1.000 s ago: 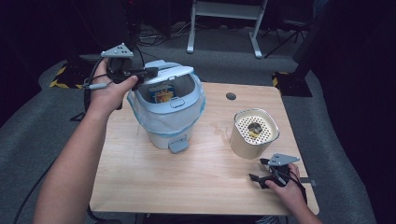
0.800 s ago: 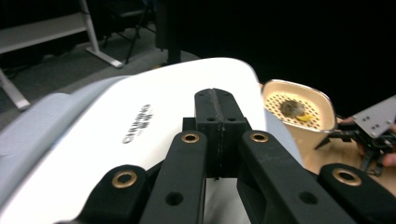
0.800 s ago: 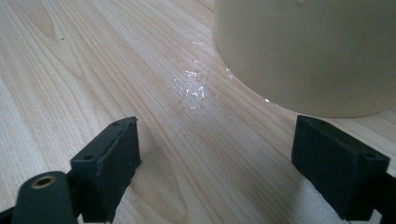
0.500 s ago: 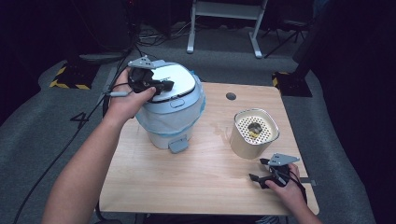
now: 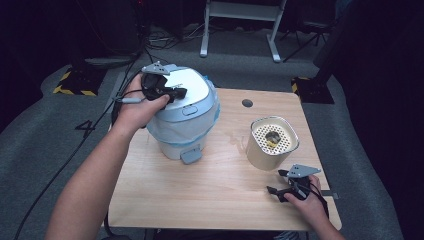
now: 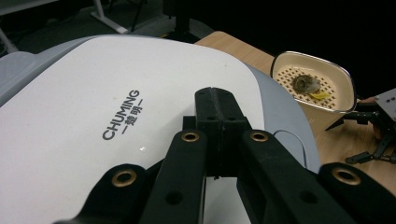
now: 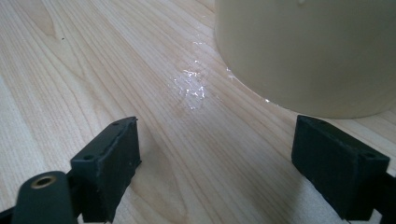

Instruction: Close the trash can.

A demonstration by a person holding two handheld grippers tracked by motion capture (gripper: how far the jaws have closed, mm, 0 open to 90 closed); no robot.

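A pale blue bin with a white lid stands at the table's back left. The lid, marked CHUMING, lies closed. My left gripper rests on top of it with its jaws shut and nothing between them. A cream container with a perforated insert and food scraps inside stands at the right. My right gripper lies on the table in front of that container, jaws open and holding nothing.
The wooden table has a round cable hole near its back edge. A wet patch shines on the wood by the container's base. The bin's grey front latch juts toward the table's middle.
The bin's lid was up a second ago and now lies closed. My left gripper moved right and down with it onto the lid's top. The right gripper has stayed still.
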